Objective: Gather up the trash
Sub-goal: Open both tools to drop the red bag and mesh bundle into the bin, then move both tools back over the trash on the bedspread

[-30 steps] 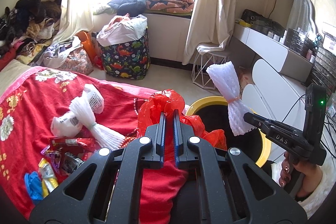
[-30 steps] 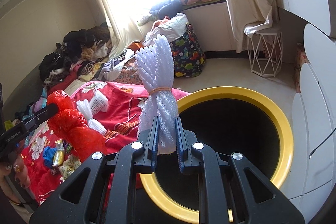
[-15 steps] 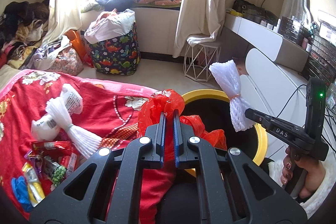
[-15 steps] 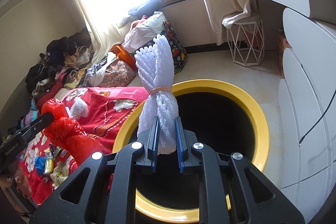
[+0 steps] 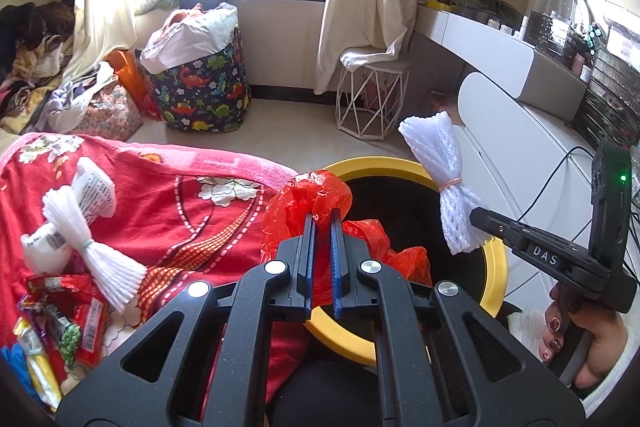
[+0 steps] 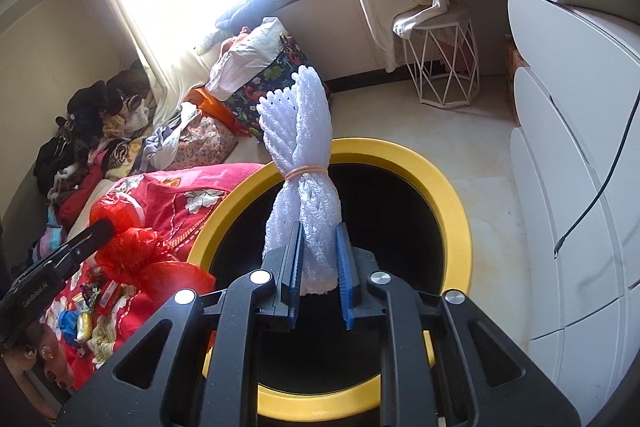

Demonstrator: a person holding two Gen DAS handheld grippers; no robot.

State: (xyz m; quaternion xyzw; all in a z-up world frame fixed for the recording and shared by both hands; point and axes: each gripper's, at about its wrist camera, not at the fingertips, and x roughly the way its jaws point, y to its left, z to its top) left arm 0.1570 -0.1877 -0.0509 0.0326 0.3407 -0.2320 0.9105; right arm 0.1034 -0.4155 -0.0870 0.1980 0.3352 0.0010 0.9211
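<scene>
Change since earlier frame: right gripper [image 6: 318,271] jaws have parted; they were pinched tight on the foam net [image 6: 304,187], and now a gap shows beside its lower end. Both views have shifted toward the bin [image 6: 448,195].
Right gripper: partly open over the bin mouth; net stands between the fingers [image 6: 294,267], left finger against it, right finger just clear. Whether it still bears on the net, I cannot tell.
Foam net: white bundle cinched at the waist by an orange band [image 6: 306,171]; long axis upright in the right wrist view, free end fanned toward the window, lower end between the jaws. From the left wrist view it [image 5: 448,183] leans up and left over the bin's right side.
Left gripper: [image 5: 322,255] jaws nearly closed, clamped on the red bag [image 5: 316,193].
Red bag: crumpled, bunched above the fingertips, remainder hanging below; sits at the bin's near-left rim.
Bin: yellow rim [image 5: 494,267], black interior, on the floor beside the bed.
Bed: red blanket [image 5: 176,195] carrying a second net [image 5: 92,243] and wrappers [image 5: 60,327], well apart from the bin.
</scene>
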